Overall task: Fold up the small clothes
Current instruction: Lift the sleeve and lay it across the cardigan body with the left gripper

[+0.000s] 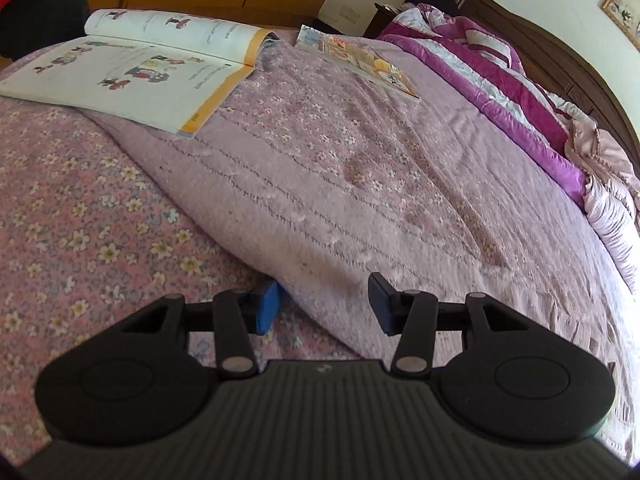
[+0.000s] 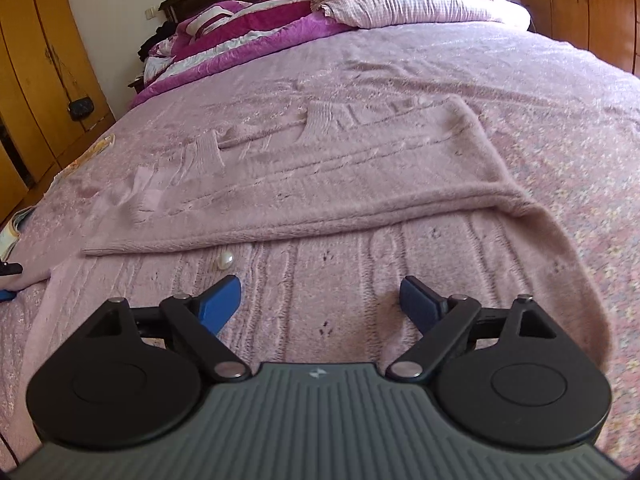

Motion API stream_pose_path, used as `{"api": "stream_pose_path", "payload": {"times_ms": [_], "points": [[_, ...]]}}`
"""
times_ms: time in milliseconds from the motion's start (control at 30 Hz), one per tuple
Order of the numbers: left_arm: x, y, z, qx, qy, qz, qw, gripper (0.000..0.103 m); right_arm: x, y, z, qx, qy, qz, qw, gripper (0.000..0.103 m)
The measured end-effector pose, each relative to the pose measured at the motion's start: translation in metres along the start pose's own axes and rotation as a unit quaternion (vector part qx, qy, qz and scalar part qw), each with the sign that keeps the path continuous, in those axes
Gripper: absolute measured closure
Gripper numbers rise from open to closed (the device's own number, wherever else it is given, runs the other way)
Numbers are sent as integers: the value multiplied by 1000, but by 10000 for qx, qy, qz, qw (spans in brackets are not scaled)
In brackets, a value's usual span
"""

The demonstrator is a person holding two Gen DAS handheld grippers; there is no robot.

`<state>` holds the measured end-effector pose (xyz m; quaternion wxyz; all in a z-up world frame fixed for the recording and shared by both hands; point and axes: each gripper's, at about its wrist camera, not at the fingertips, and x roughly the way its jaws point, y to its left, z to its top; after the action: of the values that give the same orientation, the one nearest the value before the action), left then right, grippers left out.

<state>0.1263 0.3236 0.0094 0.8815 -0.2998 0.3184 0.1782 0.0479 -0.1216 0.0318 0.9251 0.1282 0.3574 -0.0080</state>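
A fuzzy pink knit sweater [image 2: 360, 184] lies spread on the bed, its far part doubled over the near part, with two ribbed cuffs [image 2: 320, 120] lying on top. A pearl button [image 2: 225, 260] shows just below the folded edge. My right gripper [image 2: 320, 304] hovers low over the near layer, blue pads wide apart, nothing pinched. In the left wrist view the sweater [image 1: 340, 184] runs away from me; its near corner lies between the jaws of my left gripper [image 1: 325, 306], which stand half apart without pressing it. The left gripper's fingertips [image 2: 7, 280] also show at the right view's left edge.
An open picture book [image 1: 132, 72] and a second book [image 1: 360, 60] lie on the floral bedspread [image 1: 80, 220] beyond the sweater. A purple quilt [image 1: 500, 92] and pillows [image 2: 400, 0] are piled at the headboard. Wooden wardrobes [image 2: 36, 80] and a cabinet [image 2: 580, 8] flank the bed.
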Motion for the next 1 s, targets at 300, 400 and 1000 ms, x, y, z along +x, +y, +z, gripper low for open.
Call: {"api": "stream_pose_path", "payload": {"times_ms": [300,400,1000], "points": [[16,4,10,-163,-232,-86,9996,53,4,2,-5,-91,-81,-15,9999,8],[20,4,14,-167,-297,-70,9994,53,3,-1,-5,-47,-95,21,9999,8],[-23,-28,12,804,-1113,-644,9884,95,-3,-15,-5,351,-271,265,9987,8]]}}
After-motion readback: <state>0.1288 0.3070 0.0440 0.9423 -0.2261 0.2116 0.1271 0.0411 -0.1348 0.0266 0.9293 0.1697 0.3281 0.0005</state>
